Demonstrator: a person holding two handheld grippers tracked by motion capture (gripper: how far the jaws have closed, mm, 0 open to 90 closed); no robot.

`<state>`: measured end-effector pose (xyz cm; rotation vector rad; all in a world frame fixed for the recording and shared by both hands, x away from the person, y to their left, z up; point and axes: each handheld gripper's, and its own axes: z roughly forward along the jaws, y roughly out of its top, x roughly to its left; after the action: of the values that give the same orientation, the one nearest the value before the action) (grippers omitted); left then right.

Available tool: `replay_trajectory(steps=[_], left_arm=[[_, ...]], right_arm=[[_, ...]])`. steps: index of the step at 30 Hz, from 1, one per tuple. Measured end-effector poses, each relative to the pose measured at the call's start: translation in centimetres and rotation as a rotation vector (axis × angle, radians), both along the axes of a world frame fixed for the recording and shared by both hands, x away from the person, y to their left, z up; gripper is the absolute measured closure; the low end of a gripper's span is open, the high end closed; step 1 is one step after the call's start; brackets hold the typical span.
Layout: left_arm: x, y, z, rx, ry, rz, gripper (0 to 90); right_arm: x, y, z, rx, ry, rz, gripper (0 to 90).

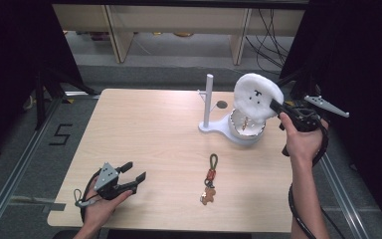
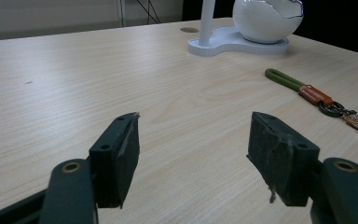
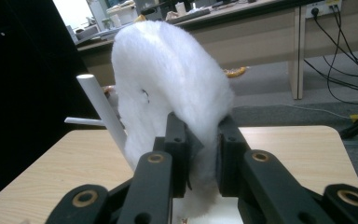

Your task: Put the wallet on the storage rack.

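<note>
1. The right tool (image 1: 276, 106) is held above the far right part of the tabletop (image 1: 149, 134); its jaws are clamped on the edge of a white fluffy cover (image 1: 256, 95) with a small dotted face on it; in the right gripper view the fur (image 3: 172, 79) is squeezed between the two black jaws and bulges up over them.
2. The cover hangs tilted over a white egg-shaped bowl (image 1: 246, 130), lifted off it so that the bowl's open, jagged rim shows; something small lies inside the bowl, too small to tell what.
3. The bowl sits on a flat white base (image 1: 218, 127), and a white upright post (image 1: 208, 99) with a short side peg rises from the same base just beside it; the left gripper view shows the bowl (image 2: 265, 21) and base (image 2: 228, 44) at the far end of the wood.
4. The left tool (image 1: 133, 176) rests low at the near left corner of the tabletop, in the person's left hand (image 1: 99, 206); its jaws stand wide apart with nothing between them, and bare wood shows in the gap.
5. A keychain (image 1: 210, 180) lies flat on the near middle of the tabletop, well apart from both tools; it has a green cord loop, a red-orange tag, a dark ring and a small brown charm at the near end; in the left gripper view it (image 2: 314, 93) lies to the right, ahead of the jaws.
</note>
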<state>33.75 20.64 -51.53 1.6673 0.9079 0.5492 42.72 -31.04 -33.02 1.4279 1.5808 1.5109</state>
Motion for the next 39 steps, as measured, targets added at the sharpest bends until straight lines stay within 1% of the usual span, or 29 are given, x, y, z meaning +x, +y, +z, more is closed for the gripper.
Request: replay_trajectory(steps=[1, 2, 3, 4, 5, 6, 7, 9, 12, 13, 15, 17, 18, 19, 20, 21, 24, 25, 27, 28, 30, 31, 32, 33, 34, 35, 37, 38, 39], left_arm=[[0.0, 0.0, 0.0, 0.000, 0.000, 0.000, 33.3], [0.0, 0.0, 0.0, 0.000, 0.000, -0.001, 33.3], [0.0, 0.0, 0.0, 0.001, 0.001, -0.002, 33.3], [0.0, 0.0, 0.0, 0.001, 0.001, -0.001, 33.3], [0.0, 0.0, 0.0, 0.001, 0.001, -0.001, 33.3], [0.0, 0.0, 0.0, 0.001, 0.001, -0.001, 33.3], [0.0, 0.0, 0.0, 0.001, 0.000, 0.000, 33.3], [0.0, 0.0, 0.0, 0.001, 0.001, 0.000, 33.3], [0.0, 0.0, 0.0, 0.000, 0.002, 0.000, 33.3], [0.0, 0.0, 0.0, 0.001, 0.003, 0.000, 33.2], [0.0, 0.0, -0.1, 0.002, 0.003, -0.001, 33.3], [0.0, 0.0, -0.1, -0.002, 0.003, -0.002, 33.3], [0.0, 0.0, 0.0, -0.002, 0.003, -0.002, 33.3], [0.0, 0.0, 0.0, -0.001, 0.001, -0.002, 33.2], [0.0, 0.1, 0.0, 0.001, 0.001, -0.001, 33.3], [0.0, 0.1, 0.0, 0.000, 0.002, 0.000, 33.3], [0.0, 0.2, 0.0, -0.001, 0.002, 0.002, 33.3], [0.1, 0.2, -0.1, -0.012, -0.004, -0.003, 33.3], [0.0, 0.2, -0.1, -0.009, -0.001, -0.002, 33.3], [0.0, 0.2, 0.0, -0.011, -0.003, -0.002, 33.3], [0.0, 0.2, 0.0, -0.004, 0.001, 0.003, 33.3], [0.0, 0.3, 0.0, -0.003, 0.002, 0.003, 33.3], [0.0, 0.3, 0.0, -0.003, 0.002, 0.003, 33.3], [0.0, 0.3, 0.0, -0.003, 0.002, 0.003, 33.3], [0.0, 0.2, -0.1, -0.009, -0.001, -0.003, 33.2], [0.0, 0.2, -0.1, -0.011, -0.004, -0.004, 33.2], [0.0, 0.2, -0.1, -0.009, -0.004, -0.003, 33.2], [0.0, 0.2, -0.1, -0.010, -0.004, -0.004, 33.2], [0.0, 0.2, -0.1, -0.010, -0.004, -0.004, 33.2]], right_arm=[[0.0, -0.1, 0.0, -0.012, 0.010, -0.008, 79.1], [0.1, 0.0, -0.1, -0.004, 0.012, -0.010, 79.1], [0.2, -0.1, -0.2, -0.005, 0.004, -0.007, 79.1], [0.2, 0.0, -0.2, 0.001, 0.021, -0.017, 79.1], [0.3, -0.1, -0.2, -0.009, 0.019, -0.015, 79.1], [0.4, -0.2, -0.3, -0.003, 0.007, -0.007, 79.1], [0.4, -0.2, -0.3, -0.012, 0.021, -0.014, 79.1], [0.5, -0.2, -0.3, -0.001, 0.033, -0.022, 79.1], [0.7, -0.2, -0.5, 0.012, 0.022, -0.018, 79.1], [0.8, -0.3, -0.5, 0.004, 0.018, -0.020, 79.1], [0.9, -0.3, -0.6, -0.002, 0.042, -0.031, 79.1], [1.1, -0.4, -0.7, -0.003, 0.023, -0.021, 79.1], [1.2, -0.4, -0.8, -0.004, 0.026, -0.021, 79.1], [1.2, -0.3, -0.7, -0.002, 0.044, -0.034, 79.1], [1.3, -0.3, -0.8, -0.011, 0.045, -0.031, 79.1], [1.5, -0.3, -0.9, -0.005, 0.032, -0.018, 79.1], [1.7, -0.1, -0.9, -0.008, 0.057, -0.035, 79.1], [1.8, -0.1, -1.0, -0.005, 0.057, -0.034, 79.1], [2.0, -0.1, -1.1, 0.002, 0.048, -0.027, 79.1], [2.1, -0.2, -1.2, -0.014, 0.057, -0.034, 79.1], [2.2, -0.2, -1.3, -0.005, 0.061, -0.034, 79.1], [2.3, -0.4, -1.5, -0.017, 0.067, -0.036, 79.0], [2.4, -0.4, -1.6, -0.003, 0.061, -0.033, 79.1], [2.4, -0.4, -1.6, -0.006, 0.070, -0.039, 79.1], [2.6, -0.6, -1.8, -0.014, 0.054, -0.028, 79.1], [2.4, -0.5, -1.8, 0.009, 0.080, -0.040, 79.1], [2.5, -0.6, -1.9, -0.001, 0.066, -0.040, 79.0], [2.5, -0.7, -2.0, -0.014, 0.071, -0.041, 79.0], [2.5, -0.7, -2.0, -0.003, 0.089, -0.047, 79.1]])
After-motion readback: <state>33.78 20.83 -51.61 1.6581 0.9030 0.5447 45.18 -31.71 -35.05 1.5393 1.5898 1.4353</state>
